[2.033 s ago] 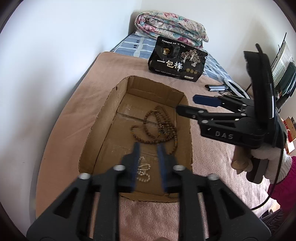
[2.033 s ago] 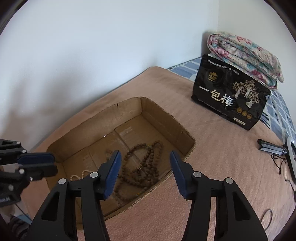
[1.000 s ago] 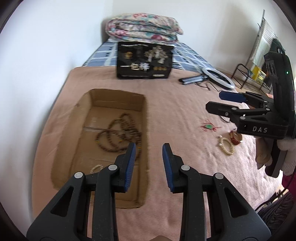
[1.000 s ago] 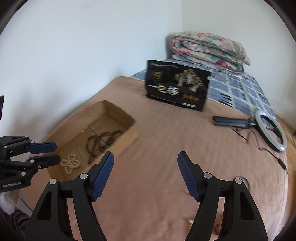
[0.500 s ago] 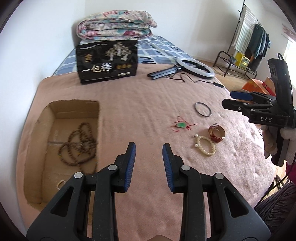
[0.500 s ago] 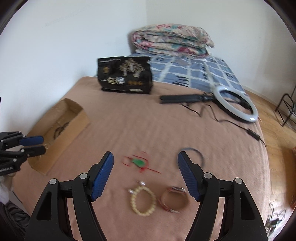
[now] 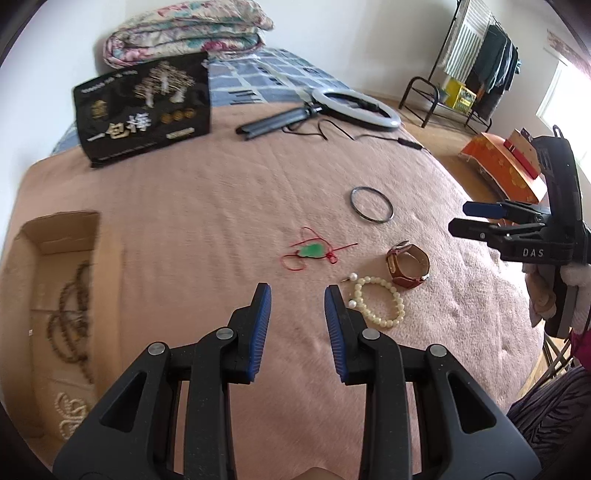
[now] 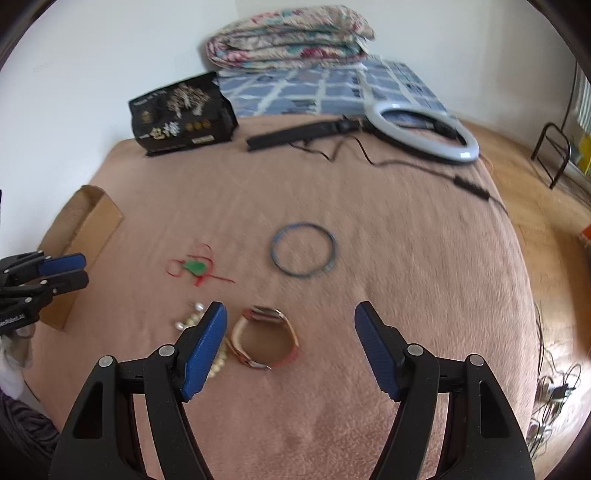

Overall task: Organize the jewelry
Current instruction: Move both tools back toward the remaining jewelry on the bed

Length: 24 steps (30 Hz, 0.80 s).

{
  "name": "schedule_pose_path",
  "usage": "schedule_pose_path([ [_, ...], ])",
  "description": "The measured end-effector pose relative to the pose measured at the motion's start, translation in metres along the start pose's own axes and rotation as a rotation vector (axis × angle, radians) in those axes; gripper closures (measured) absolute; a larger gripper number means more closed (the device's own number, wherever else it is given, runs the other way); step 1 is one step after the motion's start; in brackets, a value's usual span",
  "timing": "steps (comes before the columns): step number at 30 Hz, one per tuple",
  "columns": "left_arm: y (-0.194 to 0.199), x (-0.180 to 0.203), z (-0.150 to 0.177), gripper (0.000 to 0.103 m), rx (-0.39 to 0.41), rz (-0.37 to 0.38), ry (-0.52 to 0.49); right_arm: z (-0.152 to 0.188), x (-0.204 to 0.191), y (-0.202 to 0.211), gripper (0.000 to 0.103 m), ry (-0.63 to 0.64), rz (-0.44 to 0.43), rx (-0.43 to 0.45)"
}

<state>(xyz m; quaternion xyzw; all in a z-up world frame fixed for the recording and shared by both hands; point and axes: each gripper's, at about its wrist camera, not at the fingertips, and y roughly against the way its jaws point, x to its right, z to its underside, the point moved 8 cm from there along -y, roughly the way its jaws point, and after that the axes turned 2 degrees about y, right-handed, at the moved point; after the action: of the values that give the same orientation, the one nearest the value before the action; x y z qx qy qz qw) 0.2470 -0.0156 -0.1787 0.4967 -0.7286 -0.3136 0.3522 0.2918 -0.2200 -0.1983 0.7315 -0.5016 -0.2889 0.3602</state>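
On the pink blanket point(image 7: 221, 206) lie a green pendant on red cord point(image 7: 312, 251) point(image 8: 195, 266), a thin dark bangle point(image 7: 371, 209) point(image 8: 303, 249), a brown watch point(image 7: 408, 265) point(image 8: 264, 341) and a cream bead bracelet point(image 7: 378, 302) point(image 8: 192, 319). A cardboard box point(image 7: 107, 266) point(image 8: 83, 221) at the left holds a brown bead necklace point(image 7: 72, 317) and a pearl piece point(image 7: 70, 415). My left gripper point(image 7: 297, 306) is open and empty, above the blanket short of the pendant. My right gripper point(image 8: 290, 325) is wide open and empty, over the watch.
A black printed bag point(image 7: 142, 107) point(image 8: 181, 114), a folded floral quilt point(image 7: 184, 29) point(image 8: 288, 33) and a ring light with tripod and cable point(image 7: 354, 103) point(image 8: 421, 127) lie at the far end. A clothes rack point(image 7: 469, 70) and an orange box point(image 7: 506, 166) stand on the floor at right.
Both grippers have swung right, away from the box, toward the loose jewelry. The right gripper now hangs over the watch; both stay open and empty.
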Motion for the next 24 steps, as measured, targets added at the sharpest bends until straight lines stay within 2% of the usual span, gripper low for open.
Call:
schedule_pose_path([
  [2, -0.012, 0.006, -0.001, 0.073, -0.009, 0.003, -0.002, 0.004, 0.005, -0.003, 0.032, -0.004, 0.011, -0.007],
  [4, -0.025, 0.011, -0.004, 0.060, -0.017, 0.003, 0.002, 0.007, 0.008, -0.007, 0.032, -0.011, 0.008, -0.015],
  [5, -0.030, 0.013, -0.004, 0.058, -0.017, 0.005, 0.007, 0.009, 0.010, -0.009, 0.032, -0.015, 0.004, -0.019],
  [13, -0.075, 0.019, -0.006, 0.057, -0.032, -0.031, 0.028, 0.015, 0.013, -0.023, 0.032, -0.008, 0.004, -0.041],
  [24, -0.108, 0.016, -0.014, 0.057, -0.033, -0.061, 0.092, 0.019, 0.016, -0.038, 0.032, -0.010, 0.007, -0.057],
])
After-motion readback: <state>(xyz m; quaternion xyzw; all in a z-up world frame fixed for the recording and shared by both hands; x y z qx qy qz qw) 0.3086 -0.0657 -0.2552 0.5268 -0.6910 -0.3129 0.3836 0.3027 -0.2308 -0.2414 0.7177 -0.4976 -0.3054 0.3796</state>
